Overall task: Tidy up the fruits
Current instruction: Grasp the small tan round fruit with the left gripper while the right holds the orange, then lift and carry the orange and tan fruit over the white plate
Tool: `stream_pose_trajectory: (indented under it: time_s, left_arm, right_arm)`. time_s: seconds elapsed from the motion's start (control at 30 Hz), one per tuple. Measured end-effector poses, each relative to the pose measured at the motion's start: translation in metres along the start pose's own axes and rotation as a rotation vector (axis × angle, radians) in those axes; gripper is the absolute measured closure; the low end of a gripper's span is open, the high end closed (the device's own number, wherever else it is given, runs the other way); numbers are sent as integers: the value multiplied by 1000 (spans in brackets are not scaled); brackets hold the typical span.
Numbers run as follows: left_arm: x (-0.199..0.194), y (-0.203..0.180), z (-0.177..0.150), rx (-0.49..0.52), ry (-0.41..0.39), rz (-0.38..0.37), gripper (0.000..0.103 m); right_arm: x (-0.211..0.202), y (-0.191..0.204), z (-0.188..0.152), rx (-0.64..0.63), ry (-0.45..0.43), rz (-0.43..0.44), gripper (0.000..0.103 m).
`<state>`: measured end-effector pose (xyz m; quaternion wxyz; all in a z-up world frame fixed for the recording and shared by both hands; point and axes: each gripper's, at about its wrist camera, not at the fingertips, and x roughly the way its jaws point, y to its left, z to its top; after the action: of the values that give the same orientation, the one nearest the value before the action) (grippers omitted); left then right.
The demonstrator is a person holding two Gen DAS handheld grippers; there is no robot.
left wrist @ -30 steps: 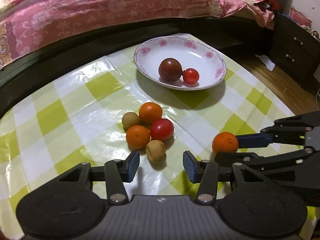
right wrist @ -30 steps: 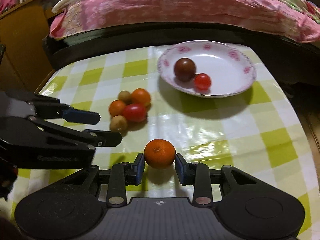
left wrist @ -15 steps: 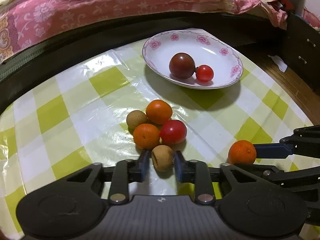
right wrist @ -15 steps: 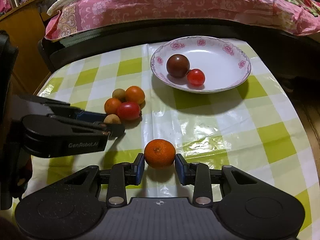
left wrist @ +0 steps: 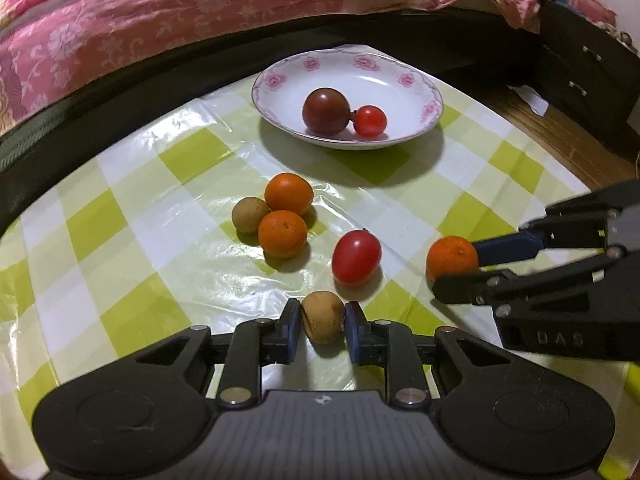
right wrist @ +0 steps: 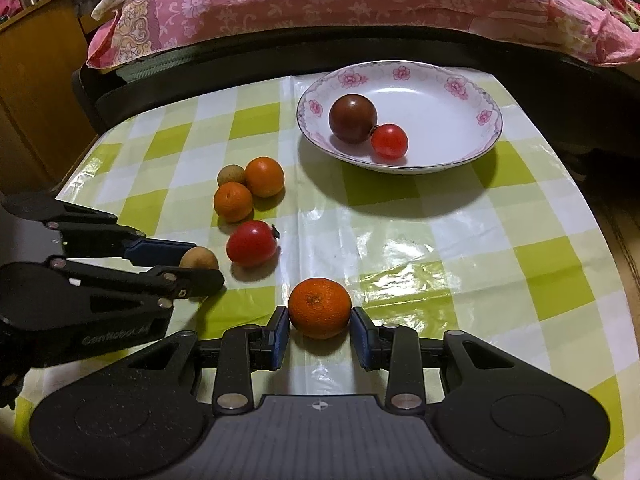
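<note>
**Two grippers, two fruits pinched**

On the green-and-white checked plastic tablecloth point(right wrist: 440, 240), the white flower-rimmed plate point(right wrist: 460, 92) holds a dark brown tomato point(right wrist: 353, 118) touching a small red one point(right wrist: 389, 141). Nearer, the right gripper point(right wrist: 319, 330) clasps a round orange mandarin point(right wrist: 319, 307); the left gripper point(left wrist: 322, 326) is clenched on a small tan round fruit point(left wrist: 322, 317).

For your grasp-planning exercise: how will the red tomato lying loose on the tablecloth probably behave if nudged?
The red tomato looks round and glossy, so it would likely roll on the shiny tablecloth. Its smooth skin probably slips under pads. It may bruise if squeezed hard.
</note>
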<state>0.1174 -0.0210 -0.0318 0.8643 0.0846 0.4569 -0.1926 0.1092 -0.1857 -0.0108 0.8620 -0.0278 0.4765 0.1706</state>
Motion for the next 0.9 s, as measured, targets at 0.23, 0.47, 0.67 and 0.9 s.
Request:
stream_pose_trajectory:
  time_s: [0.23, 0.47, 0.67, 0.9]
  left_arm:
    - [0, -2, -6, 26, -4, -9, 69]
    - [0, -4, -7, 35, -15, 3, 68]
    - [0, -5, -8, 31, -15, 10, 68]
    - [-2, -7, -6, 44, -8, 19, 70]
  right_arm:
    - [1, 0, -3, -19, -9, 2, 71]
    - [-1, 0, -5, -18, -14, 5, 71]
    - [0, 4, -3, -28, -7, -12, 73]
    - [0, 5, -3, -30, -6, -27, 74]
